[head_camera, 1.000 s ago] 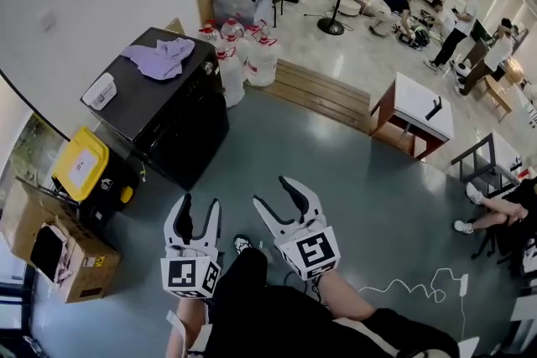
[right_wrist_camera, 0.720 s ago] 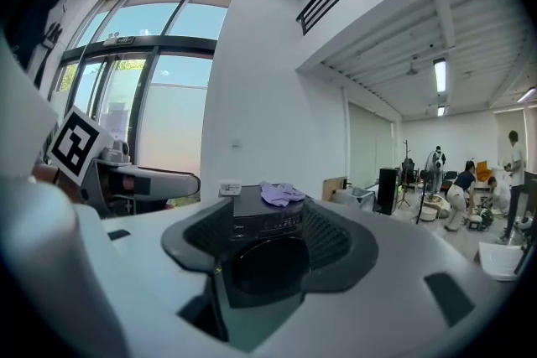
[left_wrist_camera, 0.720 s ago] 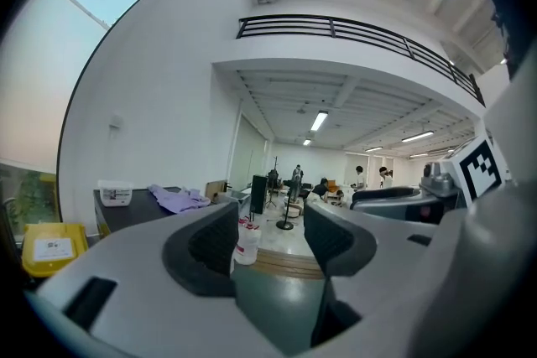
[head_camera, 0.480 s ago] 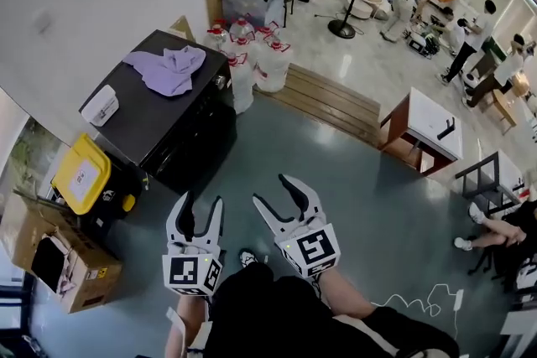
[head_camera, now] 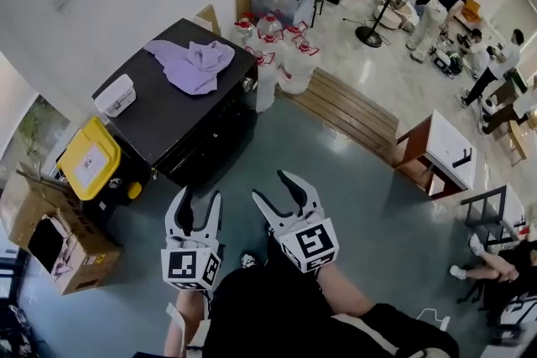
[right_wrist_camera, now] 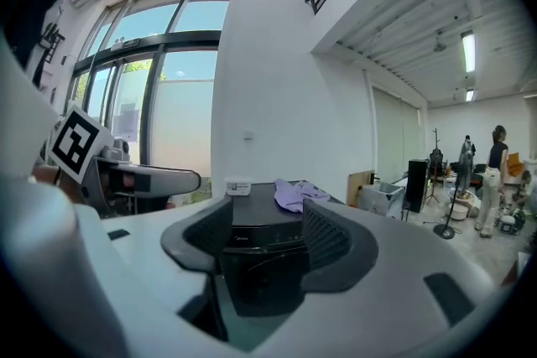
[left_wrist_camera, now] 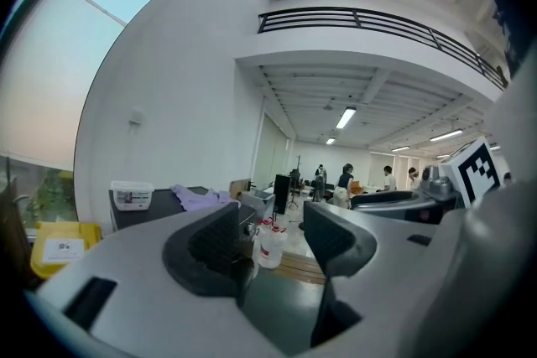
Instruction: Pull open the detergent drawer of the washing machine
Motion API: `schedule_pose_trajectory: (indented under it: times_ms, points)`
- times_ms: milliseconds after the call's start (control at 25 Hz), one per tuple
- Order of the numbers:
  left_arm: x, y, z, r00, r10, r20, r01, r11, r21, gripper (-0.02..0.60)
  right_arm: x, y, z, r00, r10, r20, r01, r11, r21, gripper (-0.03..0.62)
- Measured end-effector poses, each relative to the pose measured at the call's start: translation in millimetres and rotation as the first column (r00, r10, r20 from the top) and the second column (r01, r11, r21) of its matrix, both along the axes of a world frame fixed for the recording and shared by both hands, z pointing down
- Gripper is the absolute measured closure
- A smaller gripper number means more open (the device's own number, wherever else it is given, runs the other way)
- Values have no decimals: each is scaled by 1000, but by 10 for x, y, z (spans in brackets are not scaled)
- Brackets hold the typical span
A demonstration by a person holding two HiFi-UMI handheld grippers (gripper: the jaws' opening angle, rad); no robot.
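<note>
A black washing machine stands against the white wall, ahead and to the left of me, with a lilac cloth and a small white tub on its top. Its front panel faces the right gripper view; the drawer there looks closed. My left gripper and right gripper hang side by side above the grey floor, short of the machine, both open and empty. The machine's top edge shows at the left in the left gripper view.
A yellow-lidded bin and cardboard boxes sit left of the machine. White jugs and a wooden pallet lie beyond it. A small table stands at the right. Several people are at the far end.
The view has swung so the washing machine sits closer to the middle and nearer. Both grippers stay open in much the same pose.
</note>
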State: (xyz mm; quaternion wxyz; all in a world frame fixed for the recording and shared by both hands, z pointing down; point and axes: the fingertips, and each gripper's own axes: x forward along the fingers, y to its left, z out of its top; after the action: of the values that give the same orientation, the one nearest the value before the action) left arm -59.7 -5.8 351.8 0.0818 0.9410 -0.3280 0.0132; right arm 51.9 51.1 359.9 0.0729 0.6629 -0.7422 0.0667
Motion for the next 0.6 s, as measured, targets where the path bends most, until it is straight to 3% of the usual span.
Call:
schedule_pose_trajectory:
  times_ms: [320,600]
  points:
    - [-15,-634,146,985,-171,15,171,985,-33,350,22,-844,152,981,-190,27,191,981,-29,330]
    - [40,-1167,192,942,-336,14,336,941,-41,351,38,-1588,236,922,-386,24,387,921,-50,330]
